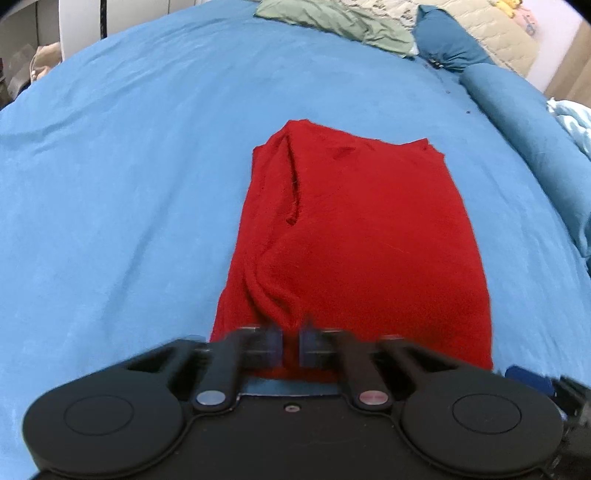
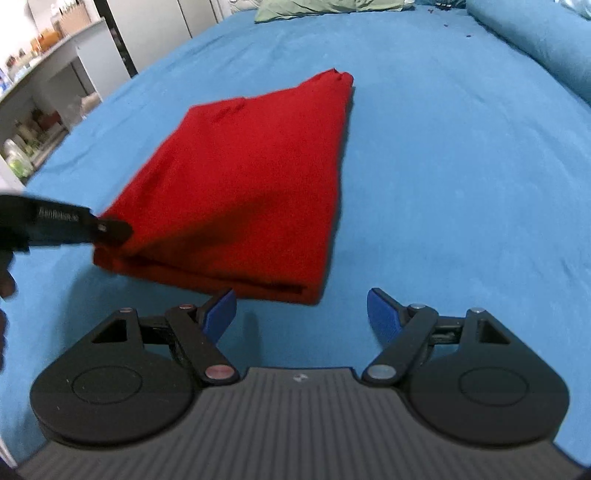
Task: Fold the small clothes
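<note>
A red garment (image 1: 354, 240) lies folded into a long rectangle on the blue bedsheet (image 1: 110, 203). My left gripper (image 1: 291, 345) is shut on the garment's near edge, with a ridge of cloth pinched between its blue pads. In the right wrist view the garment (image 2: 251, 184) lies ahead and to the left, and the left gripper (image 2: 110, 230) holds its near left corner. My right gripper (image 2: 301, 314) is open and empty, just in front of the garment's near right corner, low over the sheet.
A green cloth (image 1: 332, 22) and a blue pillow (image 1: 450, 40) lie at the far end of the bed. A long blue bolster (image 1: 524, 125) runs along the right side. Shelves with clutter (image 2: 33, 122) stand off the bed's left.
</note>
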